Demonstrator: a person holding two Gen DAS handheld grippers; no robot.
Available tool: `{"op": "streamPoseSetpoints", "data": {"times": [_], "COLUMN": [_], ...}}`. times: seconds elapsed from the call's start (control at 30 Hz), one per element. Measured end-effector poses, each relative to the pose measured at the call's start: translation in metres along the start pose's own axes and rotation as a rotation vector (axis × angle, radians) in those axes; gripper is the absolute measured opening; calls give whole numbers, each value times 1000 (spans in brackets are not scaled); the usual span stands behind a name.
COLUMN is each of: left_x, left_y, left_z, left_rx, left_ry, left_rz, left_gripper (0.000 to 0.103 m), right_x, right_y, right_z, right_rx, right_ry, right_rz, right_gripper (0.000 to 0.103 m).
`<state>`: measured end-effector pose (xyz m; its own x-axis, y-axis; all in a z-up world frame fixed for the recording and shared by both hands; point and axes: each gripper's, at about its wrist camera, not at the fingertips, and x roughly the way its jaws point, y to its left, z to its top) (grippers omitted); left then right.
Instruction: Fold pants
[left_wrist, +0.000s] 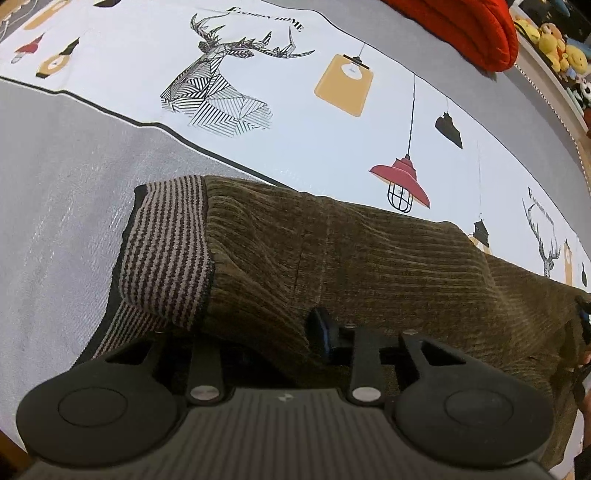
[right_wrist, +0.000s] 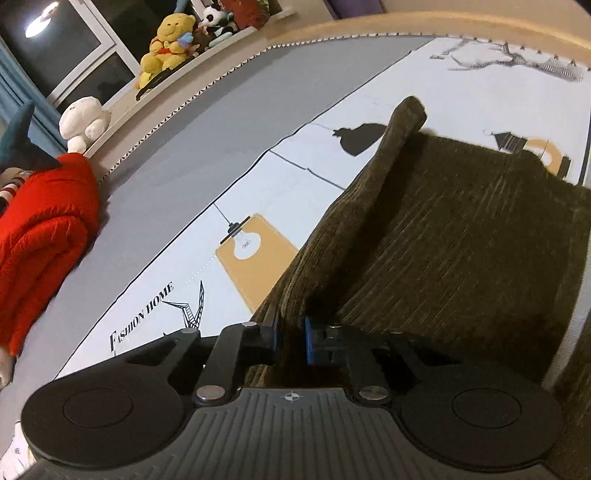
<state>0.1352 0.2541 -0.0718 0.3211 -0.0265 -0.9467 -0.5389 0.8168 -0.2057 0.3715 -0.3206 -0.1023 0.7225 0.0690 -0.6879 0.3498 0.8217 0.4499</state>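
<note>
Bed cover: grey, with a white printed panel showing deer heads, hanging lamps and "FASHION HOME" lettering.

Pants: olive-brown corduroy, lying on the cover across the grey/white border. The striped waistband sits at the left end in the left wrist view. In the right wrist view one fold of the fabric rises as a ridge running away from the camera.

Red quilted item: lies on the grey part, well apart from the pants.

Plush toys: on a ledge beyond the bed edge.

Left gripper: over the pants just beside the waistband; only one finger visible, other hidden under fabric; jaw state cannot be told.

Right gripper: blue pads pinching the corduroy edge at the foot of the ridge.
</note>
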Motion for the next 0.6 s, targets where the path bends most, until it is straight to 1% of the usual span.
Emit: {"op": "streamPoseSetpoints", "data": {"times": [0.03,0.07,0.13,0.17,0.2,0.33,0.4,0.5,0.6], "left_x": [-1,-3,-8,-11,-15,-31,-42,-61,-75], "left_y": [-1,-2,-2,-2,-1,9,18,32,46], "left_z": [1,1,2,2,1,-2,-5,-16,-31], "left_rx": [7,11,21,30,40,48,44,46,66], "left_ry": [-4,-9,-21,-30,-44,-73,-94,-138,-156], "left_rz": [2,3,-2,-7,-15,-52,-75,-93,-91], "left_gripper": [28,26,18,16,13,10,9,8,8], "right_x": [-6,-13,-31,-53,-53,-120,-158,-216,-265], "right_y": [-2,-2,0,4,4,0,-6,-26,-57], "right_z": [1,2,4,6,6,11,10,1,-19], "right_rx": [16,30,33,19,19,49,34,29,44], "right_ry": [-8,-19,-38,-54,-54,-80,-99,-126,-138], "right_rz": [-3,-8,-14,-16,-16,21,38,46,30], "right_gripper": [12,11,11,11,11,10,10,10,9]}}
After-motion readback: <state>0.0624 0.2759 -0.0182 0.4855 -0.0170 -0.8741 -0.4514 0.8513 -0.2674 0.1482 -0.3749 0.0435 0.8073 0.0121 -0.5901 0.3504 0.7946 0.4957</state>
